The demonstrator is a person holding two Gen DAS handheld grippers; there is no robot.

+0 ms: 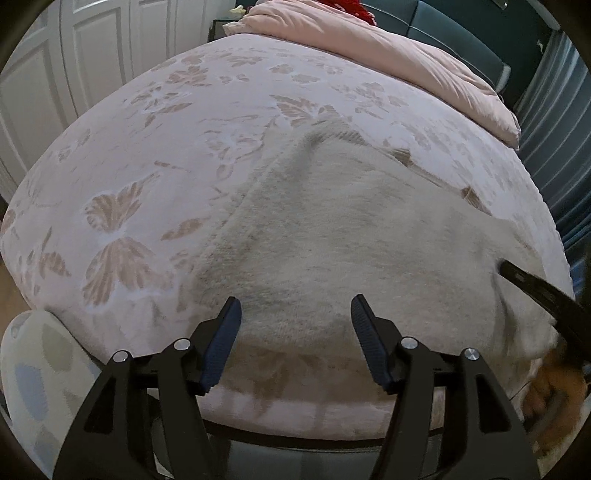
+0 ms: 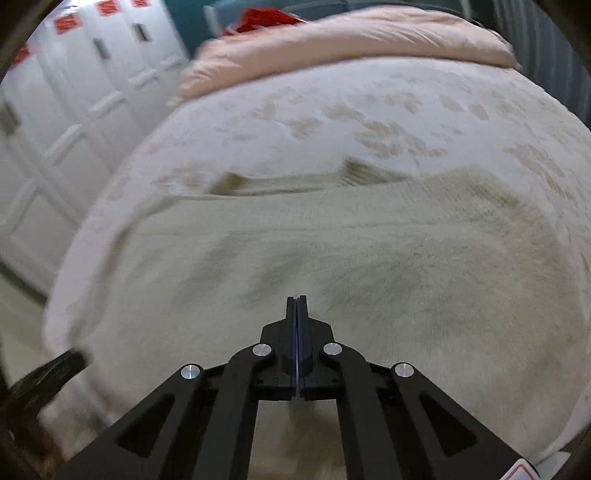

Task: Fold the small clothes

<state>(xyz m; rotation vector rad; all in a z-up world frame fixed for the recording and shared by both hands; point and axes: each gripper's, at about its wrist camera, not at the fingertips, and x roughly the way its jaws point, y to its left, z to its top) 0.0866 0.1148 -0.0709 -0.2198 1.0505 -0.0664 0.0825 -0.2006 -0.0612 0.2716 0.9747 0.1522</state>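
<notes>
Your left gripper sits closest to the lens, its two blue-padded fingers spread wide apart with nothing between them. It hovers just above the near edge of the cream knitted garment, which lies spread flat on the bed. Beneath the garment you see the pale pink bedspread with its butterfly and leaf pattern, and the garment's left edge runs diagonally away from you across that pattern. Off to the right in the left wrist view, a dark finger of your right gripper reaches in over the garment's right side.

From the right wrist view, your right gripper has its fingers pressed together, pad against pad, with no cloth visibly caught between the tips. It points out over the garment, whose broad cream surface fills most of the view; whether the tips touch the knit you cannot tell, as the picture is blurred. A folded pink duvet lies along the far end of the bed, with something red beyond it. White panelled wardrobe doors stand to the left of the bed.
</notes>
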